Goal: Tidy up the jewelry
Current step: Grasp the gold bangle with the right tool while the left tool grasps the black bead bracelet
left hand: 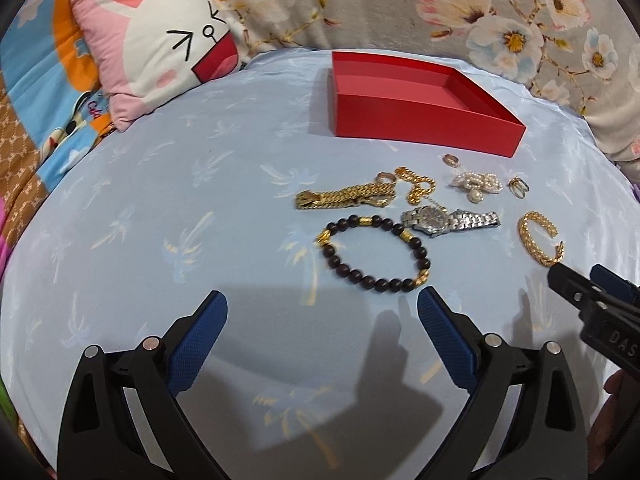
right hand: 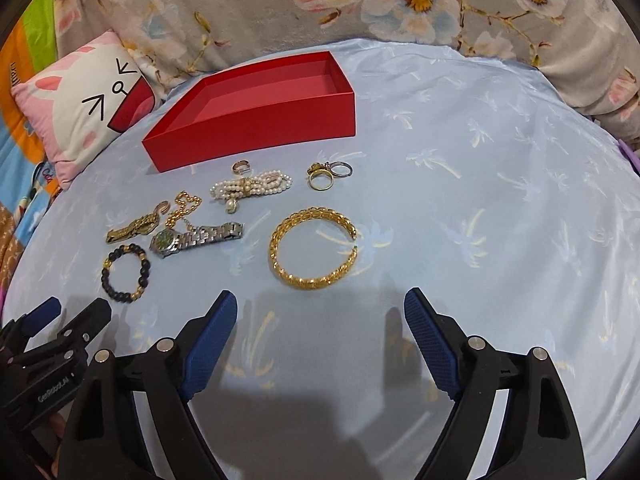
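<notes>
An empty open red box (left hand: 404, 92) (right hand: 256, 120) stands at the back of the light blue cloth. In front of it lie a dark bead bracelet (left hand: 374, 252) (right hand: 126, 272), a silver watch (left hand: 448, 220) (right hand: 196, 238), a gold chain bracelet (left hand: 344, 197) (right hand: 132, 229), a gold chain (left hand: 416, 184), a pearl piece (left hand: 476, 184) (right hand: 250, 186), rings (right hand: 328, 174) and a gold cuff bangle (left hand: 540, 236) (right hand: 312, 248). My left gripper (left hand: 322, 308) is open, just short of the bead bracelet. My right gripper (right hand: 320, 306) is open, just short of the bangle.
A pink rabbit cushion (left hand: 160, 48) (right hand: 80, 112) lies at the back left beside colourful bedding. A floral grey blanket (left hand: 440, 8) rises behind the box. The blue cloth (right hand: 500, 200) stretches bare to the right of the jewelry.
</notes>
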The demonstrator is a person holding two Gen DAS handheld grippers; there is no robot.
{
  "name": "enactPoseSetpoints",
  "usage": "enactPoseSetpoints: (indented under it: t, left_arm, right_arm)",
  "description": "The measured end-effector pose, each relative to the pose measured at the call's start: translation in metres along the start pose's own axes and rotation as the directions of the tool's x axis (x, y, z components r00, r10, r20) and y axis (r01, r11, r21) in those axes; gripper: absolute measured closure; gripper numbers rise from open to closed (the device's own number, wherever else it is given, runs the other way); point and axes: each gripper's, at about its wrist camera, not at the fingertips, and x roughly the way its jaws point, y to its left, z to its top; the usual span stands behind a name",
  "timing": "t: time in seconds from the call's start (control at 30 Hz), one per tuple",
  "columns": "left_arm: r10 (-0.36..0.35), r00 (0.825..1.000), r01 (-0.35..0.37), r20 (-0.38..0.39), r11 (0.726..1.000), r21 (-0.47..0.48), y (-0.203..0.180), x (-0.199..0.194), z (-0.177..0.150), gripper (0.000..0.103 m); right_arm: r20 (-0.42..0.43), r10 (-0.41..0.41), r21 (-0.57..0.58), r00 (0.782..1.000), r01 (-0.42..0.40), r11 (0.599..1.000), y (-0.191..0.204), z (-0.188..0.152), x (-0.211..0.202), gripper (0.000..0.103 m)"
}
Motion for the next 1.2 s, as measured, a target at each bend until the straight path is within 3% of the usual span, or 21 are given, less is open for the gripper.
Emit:
enactPoseSetpoints:
  t: [0.17, 0.57, 0.6, 0.67, 0.73, 1.1, 1.2]
  left_arm:
    - [-0.012, 1.0, 0.012, -0.004, 1.0, 0.011, -0.006, 0.009, 0.008, 0.009]
    - [-0.036, 0.999, 0.035, -0.025, 0.999, -0.031, 0.002, 0.018, 0.01, 0.009]
    - [-0.037, 0.999, 0.037, -0.028, 0.999, -0.032, 0.003, 0.018, 0.01, 0.009]
    - [-0.038, 0.999, 0.037, -0.035, 0.999, -0.038, 0.003, 0.02, 0.01, 0.009]
    - [-0.042, 0.998, 0.04, -0.045, 0.998, -0.041, 0.004, 0.022, 0.011, 0.009]
    - [-0.026, 0.998, 0.023, -0.048, 0.998, -0.063, 0.011, 0.032, 0.024, 0.009]
    - [-0.029, 0.999, 0.026, -0.043, 0.997, -0.066, 0.013, 0.034, 0.027, 0.014]
  right_arm:
    - [-0.008, -0.005, 0.0, 1.0, 0.005, 1.0, 0.001, 0.008, 0.01, 0.028]
    - [-0.008, -0.013, -0.05, 1.0, 0.012, 0.999, 0.003, 0.033, 0.034, 0.029]
    - [-0.011, -0.008, -0.053, 1.0, 0.008, 0.999, 0.004, 0.034, 0.036, 0.031]
    - [-0.025, -0.004, -0.065, 1.0, 0.002, 0.998, 0.007, 0.034, 0.039, 0.044]
    - [-0.017, -0.018, -0.082, 1.0, 0.016, 0.997, 0.01, 0.034, 0.039, 0.048]
    - [-0.008, 0.007, -0.058, 1.0, -0.008, 0.998, 0.004, 0.03, 0.035, 0.048]
    - [-0.009, 0.01, -0.054, 1.0, -0.011, 0.998, 0.004, 0.029, 0.035, 0.048]
